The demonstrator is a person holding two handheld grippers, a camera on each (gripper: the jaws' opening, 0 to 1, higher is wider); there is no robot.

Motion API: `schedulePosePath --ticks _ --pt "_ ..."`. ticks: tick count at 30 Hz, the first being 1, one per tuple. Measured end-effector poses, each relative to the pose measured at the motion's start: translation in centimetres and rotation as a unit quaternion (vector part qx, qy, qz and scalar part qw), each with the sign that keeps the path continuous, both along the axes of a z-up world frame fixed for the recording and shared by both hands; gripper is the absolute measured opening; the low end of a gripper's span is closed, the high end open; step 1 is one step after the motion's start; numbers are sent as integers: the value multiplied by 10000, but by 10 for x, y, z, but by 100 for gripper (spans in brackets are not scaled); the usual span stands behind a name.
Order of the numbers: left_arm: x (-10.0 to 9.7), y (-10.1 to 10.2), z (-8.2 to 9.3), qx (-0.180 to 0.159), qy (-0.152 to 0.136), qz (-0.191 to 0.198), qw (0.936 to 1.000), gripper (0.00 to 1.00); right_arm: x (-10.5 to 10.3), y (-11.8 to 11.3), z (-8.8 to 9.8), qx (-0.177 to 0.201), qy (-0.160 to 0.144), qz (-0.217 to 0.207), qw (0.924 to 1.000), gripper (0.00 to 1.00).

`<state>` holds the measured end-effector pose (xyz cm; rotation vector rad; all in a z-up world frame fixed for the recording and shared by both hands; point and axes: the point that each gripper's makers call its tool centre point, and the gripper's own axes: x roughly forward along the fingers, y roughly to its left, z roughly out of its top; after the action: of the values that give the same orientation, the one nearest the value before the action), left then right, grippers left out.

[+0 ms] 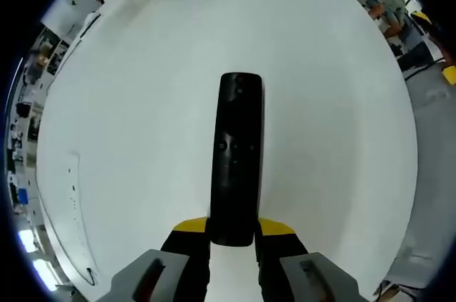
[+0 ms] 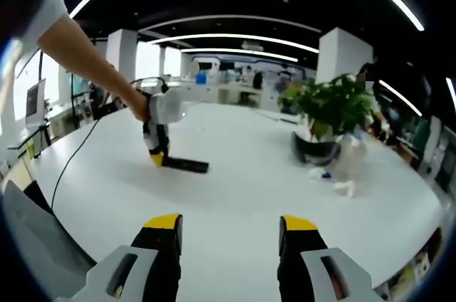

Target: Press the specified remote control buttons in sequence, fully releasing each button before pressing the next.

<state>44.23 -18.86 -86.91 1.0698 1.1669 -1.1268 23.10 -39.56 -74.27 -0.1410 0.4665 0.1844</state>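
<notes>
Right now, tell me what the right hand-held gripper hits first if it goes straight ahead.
Probably bare white table. The right hand-held gripper is open, and the remote control lies off to its left; depth is unclear.

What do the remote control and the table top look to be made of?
Remote control: probably black plastic, smooth and slightly glossy, with faint reflections along its face. Table top: a smooth, white, matte-to-satin surface, perhaps laminate; no grain shows, so the look leaves it open.
</notes>
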Motion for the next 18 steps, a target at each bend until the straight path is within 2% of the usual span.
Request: schedulePosePath --ticks 18 --pt "-21 -1 -1 14 4 -9 10000 23 -1 1 -2 -41 36 33 10000 52"
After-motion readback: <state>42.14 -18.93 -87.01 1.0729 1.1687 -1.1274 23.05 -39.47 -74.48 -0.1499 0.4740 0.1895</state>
